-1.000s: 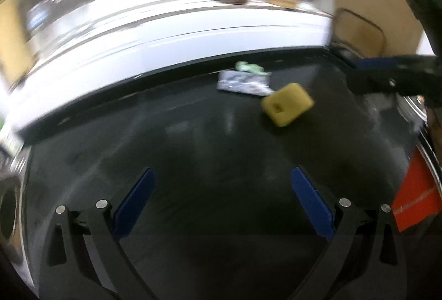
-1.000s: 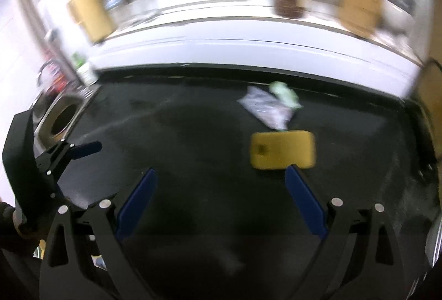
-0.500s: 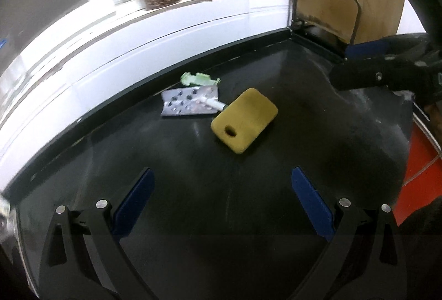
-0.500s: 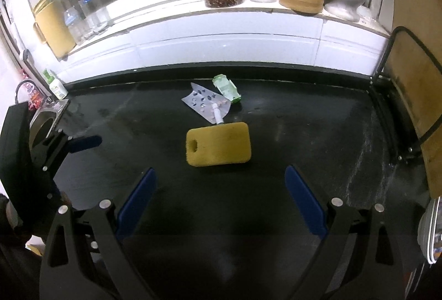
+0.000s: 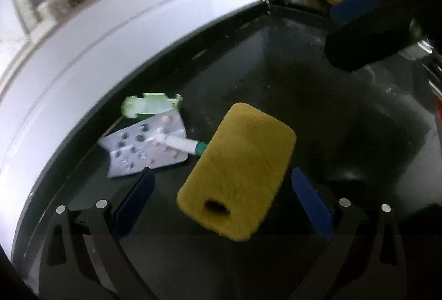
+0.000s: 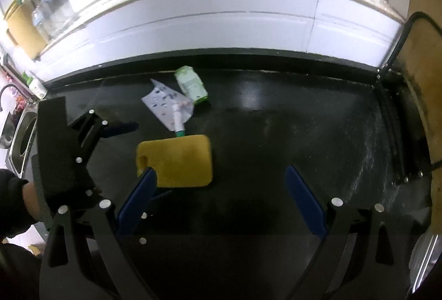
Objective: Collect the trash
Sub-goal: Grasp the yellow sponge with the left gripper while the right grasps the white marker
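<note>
Ahead, sponge [image 5: 237, 175] against syringe [image 5: 182, 146]

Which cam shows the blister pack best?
Left wrist: the blister pack is closer and larger, with pill pockets visible, though slightly blurred. Right wrist shows it smaller and farther off, beyond the sponge.

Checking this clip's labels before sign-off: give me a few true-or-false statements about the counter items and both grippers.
1. The yellow sponge lies between the open fingers of the left gripper. True.
2. The right gripper is clamped on the blister pack. False: it is open and holds nothing.
3. A small tube lies across the blister pack. True.
4. The green carton sits on top of the sponge. False: it lies apart, by the blister pack near the wall.
</note>
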Available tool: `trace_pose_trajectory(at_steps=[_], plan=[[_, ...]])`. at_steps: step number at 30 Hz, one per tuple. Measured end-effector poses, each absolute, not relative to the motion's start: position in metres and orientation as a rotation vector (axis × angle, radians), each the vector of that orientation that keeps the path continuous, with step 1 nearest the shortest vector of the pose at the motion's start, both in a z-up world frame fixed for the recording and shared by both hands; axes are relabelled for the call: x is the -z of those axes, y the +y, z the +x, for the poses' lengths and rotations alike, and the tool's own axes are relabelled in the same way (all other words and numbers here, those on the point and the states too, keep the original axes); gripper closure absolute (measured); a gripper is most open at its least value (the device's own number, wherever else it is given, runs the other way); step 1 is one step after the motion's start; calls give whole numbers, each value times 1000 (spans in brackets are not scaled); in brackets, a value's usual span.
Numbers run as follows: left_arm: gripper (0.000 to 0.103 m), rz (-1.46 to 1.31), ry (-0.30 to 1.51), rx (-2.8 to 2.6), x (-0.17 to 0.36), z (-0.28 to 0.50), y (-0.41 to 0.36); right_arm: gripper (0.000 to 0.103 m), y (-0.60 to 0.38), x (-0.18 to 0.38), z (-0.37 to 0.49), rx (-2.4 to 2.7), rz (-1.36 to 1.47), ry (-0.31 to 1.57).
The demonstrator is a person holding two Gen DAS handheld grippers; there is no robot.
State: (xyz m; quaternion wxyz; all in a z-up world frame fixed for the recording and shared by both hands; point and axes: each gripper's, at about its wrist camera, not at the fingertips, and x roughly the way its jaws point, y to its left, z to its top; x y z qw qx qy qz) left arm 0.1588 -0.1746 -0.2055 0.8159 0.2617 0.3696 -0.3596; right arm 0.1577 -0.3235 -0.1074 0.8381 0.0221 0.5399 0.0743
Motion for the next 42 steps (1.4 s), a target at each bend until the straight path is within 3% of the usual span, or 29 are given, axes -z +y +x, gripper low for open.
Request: trace_pose_trajectory(at_steps=[4,5,8,19,25,29,42], plan=[[10,559,812,829,220,171,-182,12,-332,129,177,-150,41,1193],[22,554,821,853,222,171,-182,12,-332,133,180,-153,41,1202],[38,550,825,875,224,168,-177,12,-329,148,193,-171,45,1230],[41,463,875,767,201,137,-102,13,-268,195,233,-345,-21,1274],[41,391,923,648,200,135,-73,37,-236,208,236,-368,-143,1260],[41,329,934,592,194,138,-63,89,-227,206,229,-361,-221,1234],[41,209,904,446,148,109,-31,89,-227,139,151,-353,-176,1164]])
